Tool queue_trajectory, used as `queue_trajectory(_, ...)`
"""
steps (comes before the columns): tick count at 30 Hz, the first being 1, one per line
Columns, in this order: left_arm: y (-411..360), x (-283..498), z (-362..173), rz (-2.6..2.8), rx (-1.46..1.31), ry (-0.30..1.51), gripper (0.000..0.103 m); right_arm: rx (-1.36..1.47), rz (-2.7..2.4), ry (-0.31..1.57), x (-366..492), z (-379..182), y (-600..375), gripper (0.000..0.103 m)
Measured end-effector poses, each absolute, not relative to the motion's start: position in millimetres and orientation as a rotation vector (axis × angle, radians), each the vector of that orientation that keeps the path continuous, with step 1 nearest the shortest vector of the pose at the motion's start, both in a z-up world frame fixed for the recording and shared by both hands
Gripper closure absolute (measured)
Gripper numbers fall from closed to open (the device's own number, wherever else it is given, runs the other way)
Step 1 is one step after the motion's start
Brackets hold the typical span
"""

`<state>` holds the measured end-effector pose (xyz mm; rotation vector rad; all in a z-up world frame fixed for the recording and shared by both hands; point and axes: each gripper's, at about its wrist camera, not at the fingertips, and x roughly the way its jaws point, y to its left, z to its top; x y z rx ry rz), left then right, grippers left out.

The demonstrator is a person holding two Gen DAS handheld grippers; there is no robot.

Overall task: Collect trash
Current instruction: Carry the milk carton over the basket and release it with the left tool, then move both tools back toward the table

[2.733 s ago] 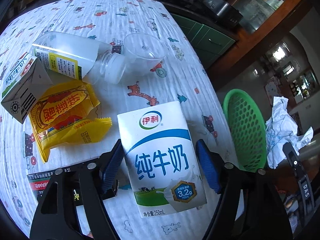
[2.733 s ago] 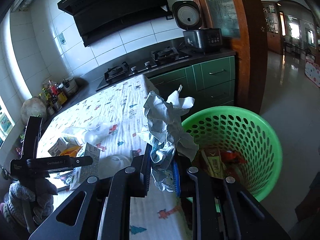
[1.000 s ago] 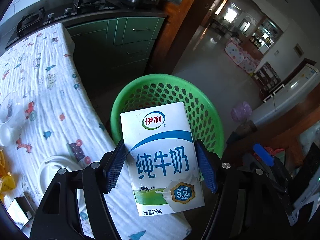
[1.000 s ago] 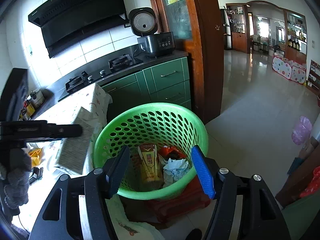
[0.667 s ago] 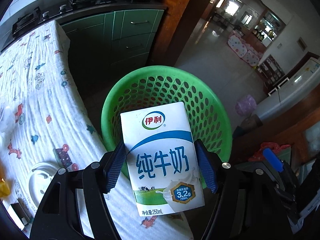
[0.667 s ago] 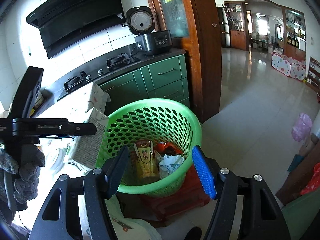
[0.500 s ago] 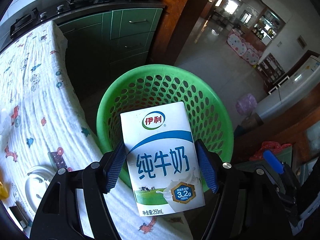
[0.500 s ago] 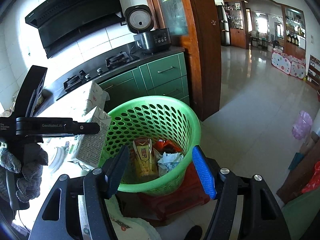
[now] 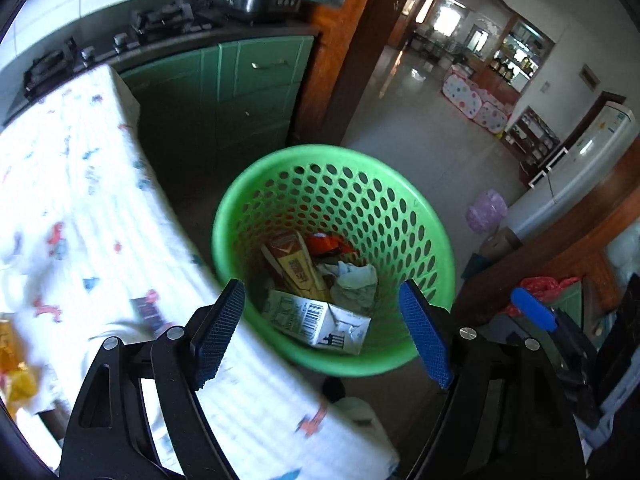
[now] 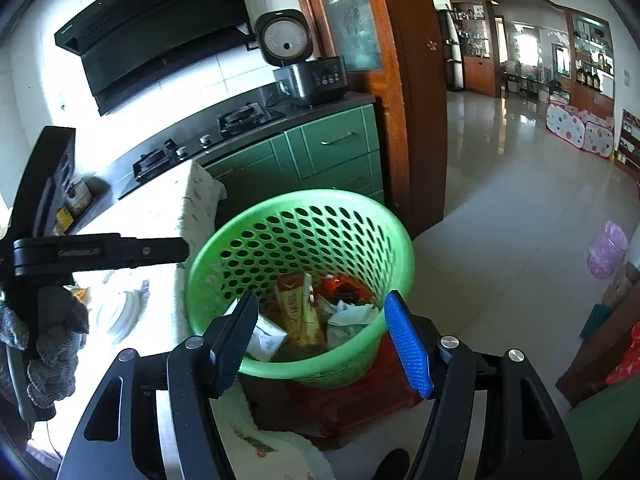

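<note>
Over the green basket [image 9: 436,240], the left gripper [image 9: 322,330] is opening empty, its milk carton [image 9: 320,318] dropped inside, while the right gripper [image 10: 320,338] waits wide and empty.

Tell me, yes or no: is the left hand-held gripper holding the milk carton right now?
No: the left hand-held gripper is opening with nothing between its jaws, and the milk carton lies inside the green basket.

A rice cooker [image 10: 310,74] stands on the dark counter, its lid raised. Left of the rice cooker lies the gas hob [image 10: 200,140], with a black range hood [image 10: 160,20] above. Green cabinets [image 10: 328,152] sit beneath the rice cooker; a wooden door frame [image 10: 412,92] rises to its right. A dotted play tent [image 10: 580,128] stands far beyond.
</note>
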<state>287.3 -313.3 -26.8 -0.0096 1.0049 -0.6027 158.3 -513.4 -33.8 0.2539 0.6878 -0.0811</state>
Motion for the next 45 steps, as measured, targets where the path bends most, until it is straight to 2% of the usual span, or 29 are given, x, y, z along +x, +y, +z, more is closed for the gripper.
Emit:
queue_trajectory(12, -212, 246, 10, -0.484, -0.017, 0.896, 0.025, 0.227, 0.037, 0.659, 159, -17, -447, 0.032)
queue_trajectory(27, -109, 220, 11, -0.360, -0.088, 0.859, 0.025, 0.160, 0.137, 0.662, 165, -1, -370, 0.030)
queue_trajectory(45, -25, 202, -2, -0.241, -0.151, 0.874, 0.025, 0.117, 0.227, 0.688, 184, 0, -309, 0.030)
